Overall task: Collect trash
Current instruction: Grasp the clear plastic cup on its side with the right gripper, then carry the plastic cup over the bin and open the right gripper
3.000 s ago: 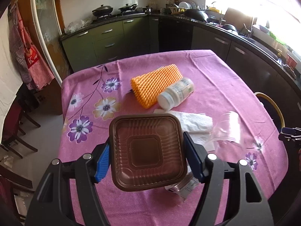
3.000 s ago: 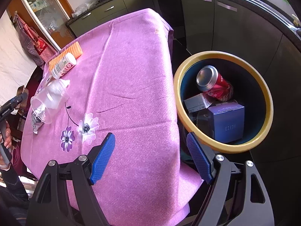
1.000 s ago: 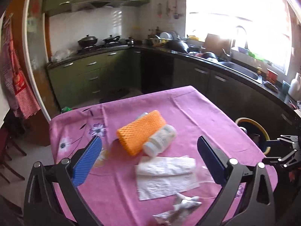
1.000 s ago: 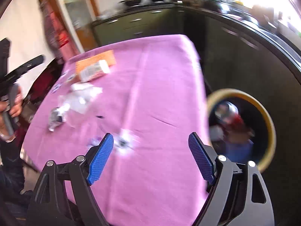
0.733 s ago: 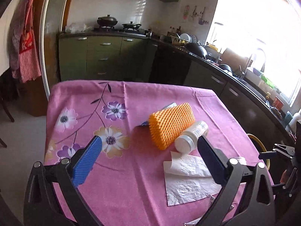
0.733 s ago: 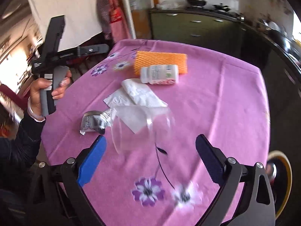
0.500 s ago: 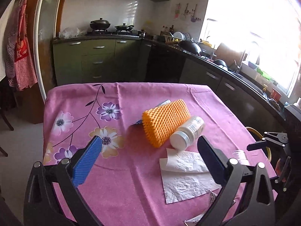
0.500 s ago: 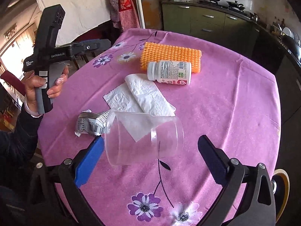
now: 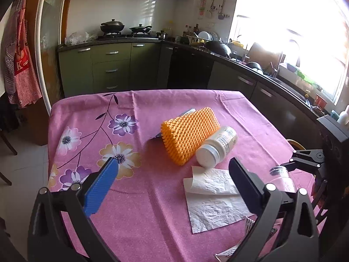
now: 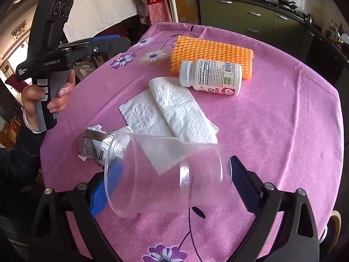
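Right hand-held gripper point(image 10: 172, 183) closing, clear cup point(image 10: 165, 172) between jaws. Tissue point(image 10: 174, 109), crumpled wrapper point(image 10: 96, 144) just behind cup. Left hand-held gripper point(image 9: 174, 181) wide, empty.

The left gripper point(image 10: 104, 41) housing carries the marks "GenRobot.AI" and "Data Acquisition System". The white bottle point(image 10: 210, 77) label reads "Supplement Facts". The crumpled wrapper point(image 10: 96, 144) shows a barcode with the digits "763 701"; further digits are hidden. The red apron point(image 9: 20, 65) bears a white letter "K".
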A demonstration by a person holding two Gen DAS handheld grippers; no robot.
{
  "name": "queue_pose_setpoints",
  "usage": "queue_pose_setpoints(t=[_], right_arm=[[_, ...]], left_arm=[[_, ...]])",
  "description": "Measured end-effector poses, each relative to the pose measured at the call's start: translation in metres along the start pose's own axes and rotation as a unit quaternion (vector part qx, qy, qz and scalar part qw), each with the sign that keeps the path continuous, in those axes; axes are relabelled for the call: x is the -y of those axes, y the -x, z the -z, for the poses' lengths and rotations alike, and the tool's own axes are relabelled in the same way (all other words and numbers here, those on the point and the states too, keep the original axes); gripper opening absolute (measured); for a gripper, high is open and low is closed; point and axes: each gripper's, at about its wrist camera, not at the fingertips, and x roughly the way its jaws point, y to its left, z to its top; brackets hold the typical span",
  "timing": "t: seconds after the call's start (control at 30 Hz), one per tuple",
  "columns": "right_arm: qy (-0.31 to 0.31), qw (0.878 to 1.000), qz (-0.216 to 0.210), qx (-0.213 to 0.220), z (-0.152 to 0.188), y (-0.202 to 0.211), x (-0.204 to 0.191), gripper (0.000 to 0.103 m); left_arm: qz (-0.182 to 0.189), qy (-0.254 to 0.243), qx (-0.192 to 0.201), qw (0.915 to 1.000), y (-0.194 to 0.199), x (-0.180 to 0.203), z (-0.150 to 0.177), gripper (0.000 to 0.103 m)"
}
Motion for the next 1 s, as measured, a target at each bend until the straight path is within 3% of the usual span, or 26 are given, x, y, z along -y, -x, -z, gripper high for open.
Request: queue_pose_setpoints(t=[0.27,0.57,1.0], right_arm=[[-0.014,0.995,0.085,0.049,0.012,0.021,-0.009,0.081],[-0.081,0.975,0.193,0.079,0.033,0.058,0.015,0.081],[-0.173,0.948,0.248,0.103,0.087,0.113,0.066,0.081]], left_arm=[[0.000,-0.004,-0.006,1.0000,-0.004,0.002,0.001,0.097],[0.011,-0.003,-0.018,0.9998,-0.011,0.004,0.003,0.097],[0.017,0.005,-0.025,0.9995,-0.021,-0.001,0.006,0.097]])
